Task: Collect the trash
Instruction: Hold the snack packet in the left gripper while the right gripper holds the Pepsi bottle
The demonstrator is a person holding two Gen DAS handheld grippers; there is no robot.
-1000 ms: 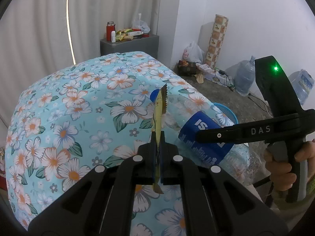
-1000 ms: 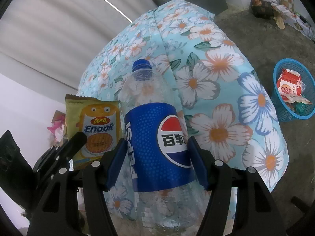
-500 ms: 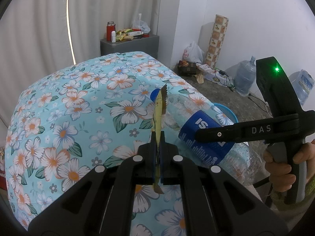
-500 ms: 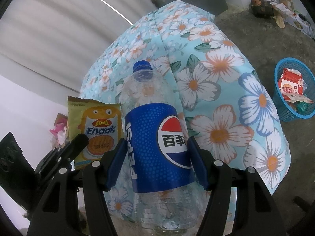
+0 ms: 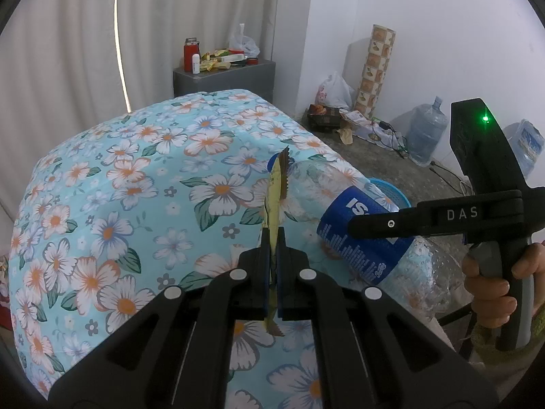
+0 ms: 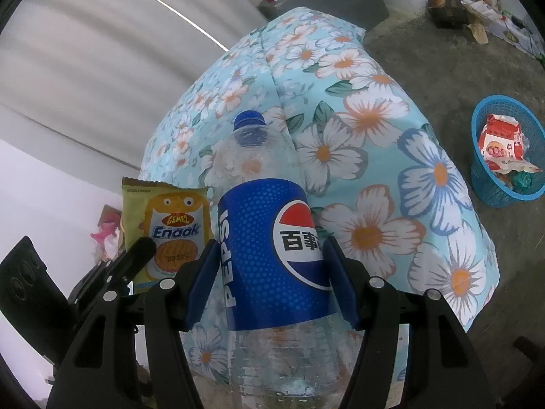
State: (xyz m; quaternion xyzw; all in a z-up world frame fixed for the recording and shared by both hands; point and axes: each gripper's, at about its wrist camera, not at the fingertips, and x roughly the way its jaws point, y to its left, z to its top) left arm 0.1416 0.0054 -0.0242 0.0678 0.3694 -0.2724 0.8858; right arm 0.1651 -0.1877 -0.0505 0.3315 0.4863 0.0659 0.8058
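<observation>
The flowered tabletop fills the view beneath both your hands, and off its far corner on the floor sits the blue basket, already carrying a few wrappers. Next in size is the Pepsi bottle, up off the cloth and clamped across its blue label by your right tool, cap pointing away from you. It looks empty, so I'd judge it light but crushable and a bit slick on that label; squeezing at the label band, where the wall is straightest, seems the safest hold, and it may buckle if you press harder. Smallest is the yellow Enaak snack packet, pinched edge-on near its lower end in your left tool, the pads pressed together on the foil. It is thin, limp and featherweight, so it could flutter or slip out sideways if you swing fast toward the basket.
</observation>
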